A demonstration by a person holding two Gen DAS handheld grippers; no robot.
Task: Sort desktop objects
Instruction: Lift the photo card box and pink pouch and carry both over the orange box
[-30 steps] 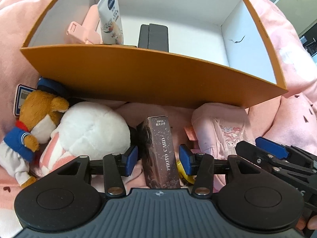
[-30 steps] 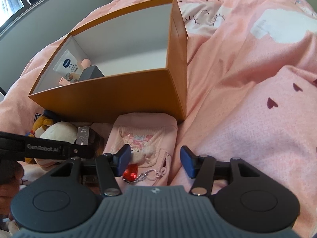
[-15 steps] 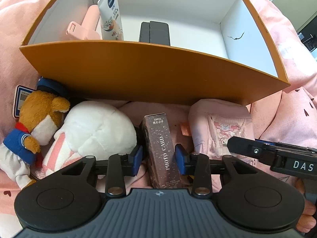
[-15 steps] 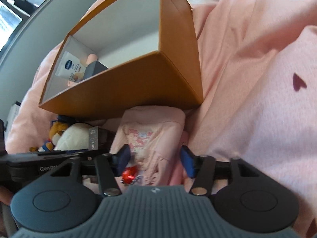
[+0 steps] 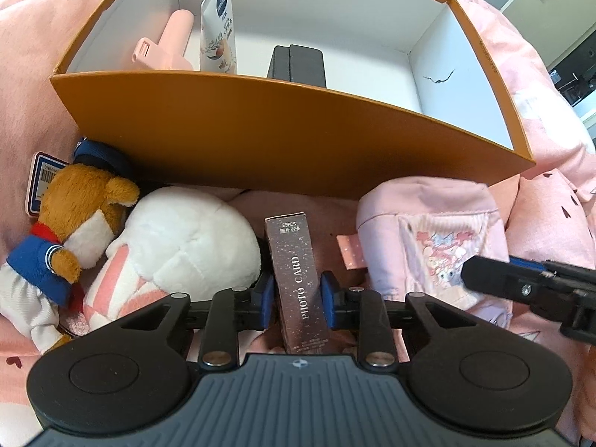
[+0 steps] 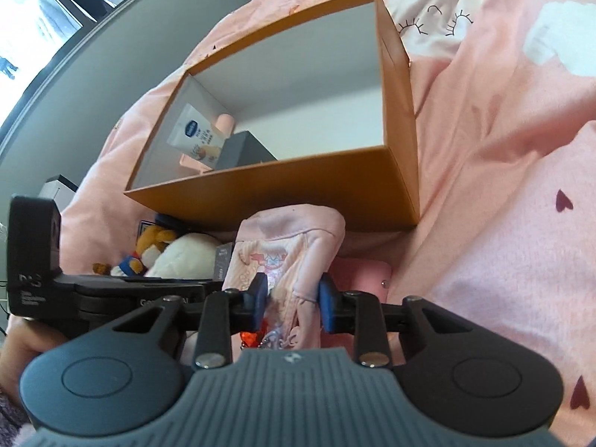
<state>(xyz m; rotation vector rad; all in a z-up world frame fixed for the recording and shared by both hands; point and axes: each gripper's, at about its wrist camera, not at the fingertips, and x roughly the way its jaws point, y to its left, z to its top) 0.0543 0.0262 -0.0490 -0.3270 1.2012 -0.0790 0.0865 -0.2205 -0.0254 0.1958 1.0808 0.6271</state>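
Note:
A dark "PHOTO CARD" box [image 5: 294, 260] stands on the pink bedding in front of the orange box [image 5: 279, 138]. My left gripper [image 5: 297, 300] is closing on it, and both blue pads touch its sides. To its right lies a pink cartoon-print pouch [image 5: 428, 238]. In the right wrist view that pouch [image 6: 290, 246] hangs raised off the bedding, my right gripper [image 6: 292, 300] closing with its pads pressed on the fabric. A red keychain [image 6: 250, 337] dangles below it.
The orange box [image 6: 298, 182] holds a lotion tube [image 5: 219, 29], a pink gadget [image 5: 164, 41] and a black case [image 5: 298, 63]. A white plush [image 5: 186, 238] and a brown dog plush [image 5: 74, 205] lie left of the card box. A pink wallet [image 6: 361, 272] lies under the pouch.
Both grippers' jaws narrowed from wide apart onto their objects: the left onto the photo card box, the right onto the pouch. The pouch has come up off the bedding.

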